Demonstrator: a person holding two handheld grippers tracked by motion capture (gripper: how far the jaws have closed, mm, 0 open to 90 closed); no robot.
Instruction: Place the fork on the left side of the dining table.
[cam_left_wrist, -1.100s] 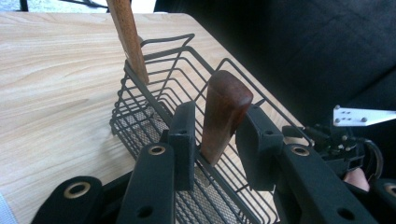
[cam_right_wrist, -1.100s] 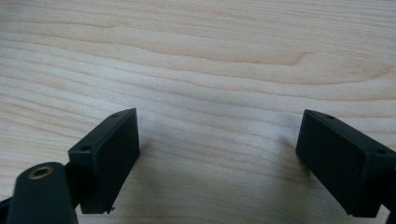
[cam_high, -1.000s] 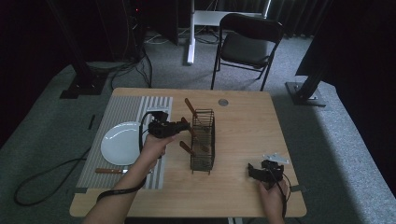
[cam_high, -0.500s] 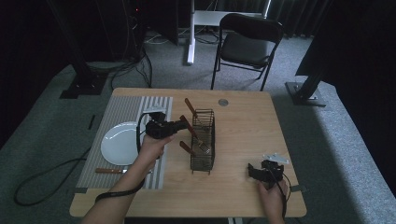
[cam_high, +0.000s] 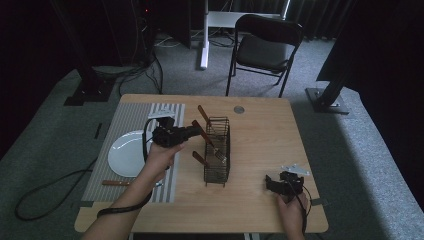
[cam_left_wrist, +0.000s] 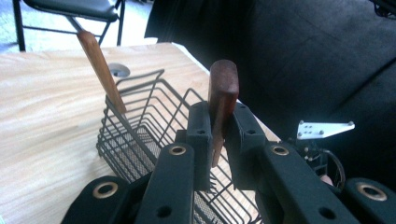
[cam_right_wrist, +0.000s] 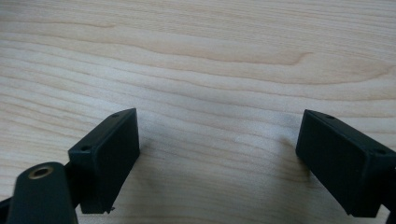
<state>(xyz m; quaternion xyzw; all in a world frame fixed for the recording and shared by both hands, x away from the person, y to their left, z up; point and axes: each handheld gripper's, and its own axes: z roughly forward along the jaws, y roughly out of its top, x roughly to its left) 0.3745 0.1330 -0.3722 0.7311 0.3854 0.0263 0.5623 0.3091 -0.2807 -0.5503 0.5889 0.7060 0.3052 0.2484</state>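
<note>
We see the wooden-handled utensil (cam_left_wrist: 223, 100) clamped in the left gripper (cam_left_wrist: 219, 135) at the wire basket (cam_high: 217, 150)'s rim, between 2 other handles (one (cam_left_wrist: 100, 70) leaning behind). A white plate (cam_high: 125, 152) lies left; the right gripper (cam_right_wrist: 219, 158) gapes over bare table (cam_high: 260, 130).

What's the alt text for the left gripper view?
The left gripper, its two black jaws shut on a wooden utensil handle, holds it above a black wire basket on a light wooden table. Another wooden handle leans out of the basket's far end.
</note>
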